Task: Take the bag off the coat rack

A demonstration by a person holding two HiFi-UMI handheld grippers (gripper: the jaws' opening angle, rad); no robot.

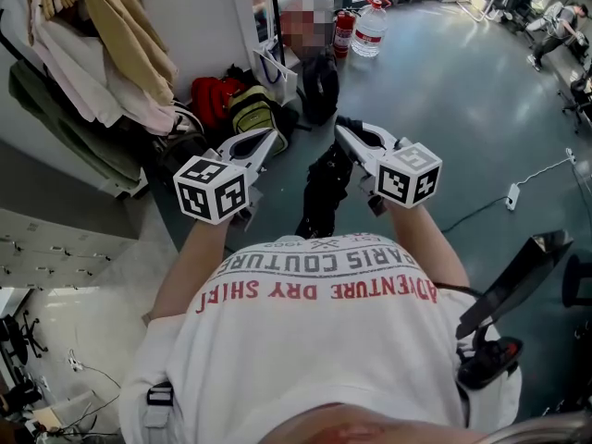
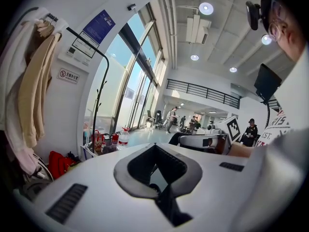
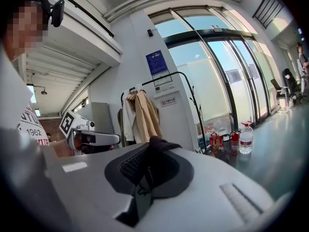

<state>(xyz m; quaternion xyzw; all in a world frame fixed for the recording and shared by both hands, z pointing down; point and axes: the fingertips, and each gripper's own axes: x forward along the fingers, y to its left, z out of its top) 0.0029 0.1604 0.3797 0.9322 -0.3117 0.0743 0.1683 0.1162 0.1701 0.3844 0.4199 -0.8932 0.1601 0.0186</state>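
Now your right gripper [image 1: 341,130] clamps the black bag [image 1: 324,192] by its strap, bag dangling over the floor [image 1: 444,81], your left gripper [image 1: 274,138] closed, empty.

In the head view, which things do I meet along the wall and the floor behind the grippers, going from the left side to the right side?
Hanging coats → red bag → green backpack → black backpack → red fire extinguisher → water bottle.

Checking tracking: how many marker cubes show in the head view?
2: a marker cube on the left gripper, view's left; a second marker cube on the right gripper, view's right. None appears hidden.
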